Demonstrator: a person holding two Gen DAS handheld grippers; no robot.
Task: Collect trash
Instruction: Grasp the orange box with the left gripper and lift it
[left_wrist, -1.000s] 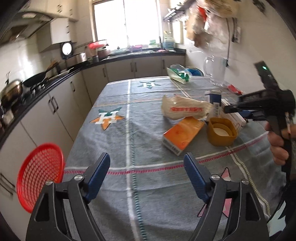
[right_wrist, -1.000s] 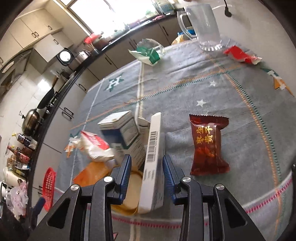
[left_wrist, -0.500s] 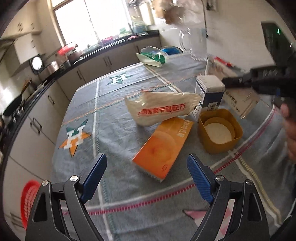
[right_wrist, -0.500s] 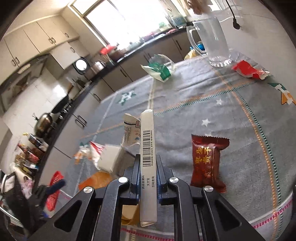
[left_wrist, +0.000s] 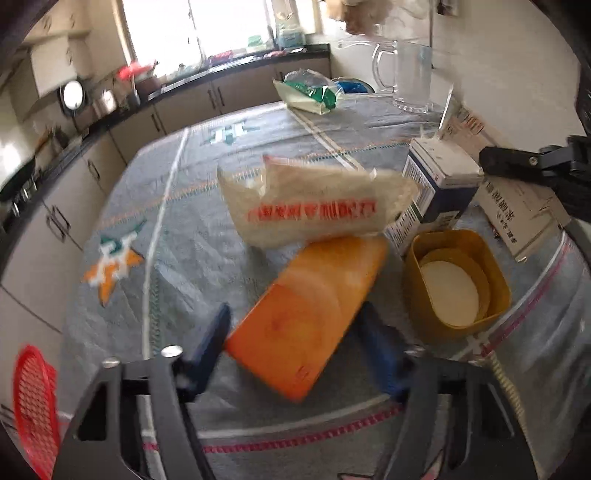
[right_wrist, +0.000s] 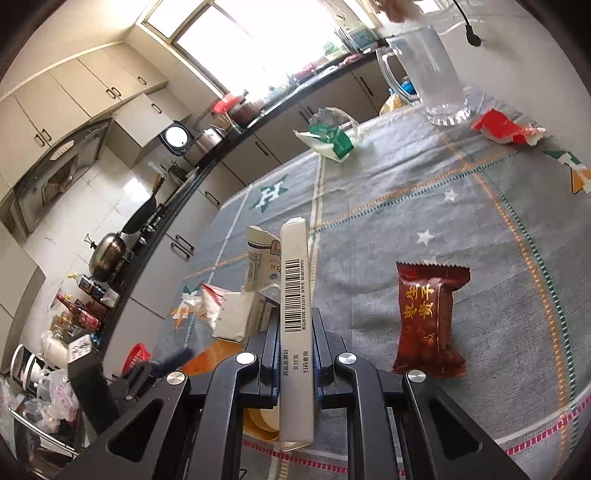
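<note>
two boxes (left_wrist: 306, 314), three wrappers (right_wrist: 428, 321), one pitcher (right_wrist: 432, 74)

Bare cloth (left_wrist: 177, 258) left of orange box (left_wrist: 310, 310), yellow tub (left_wrist: 458, 280) and carton (left_wrist: 439, 188) crowding right

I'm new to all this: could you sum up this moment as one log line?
right hand-held gripper: shut on white barcode box | left hand-held gripper: closing around orange box, grip unclear | table: litter remains

The tablecloth (right_wrist: 406, 206) is grey with white, orange and pink stripes and green-and-orange star motifs. An orange box (left_wrist: 310, 314) lies beside a mustard-yellow tub (left_wrist: 458, 280) with a white inside. The crumpled bag (left_wrist: 314, 206) is whitish with red lettering, blurred. A dark red snack packet (right_wrist: 428, 317) carries gold characters. The slim box (right_wrist: 295, 314) is white with a black barcode. The basket (left_wrist: 33, 398) is red.
</note>
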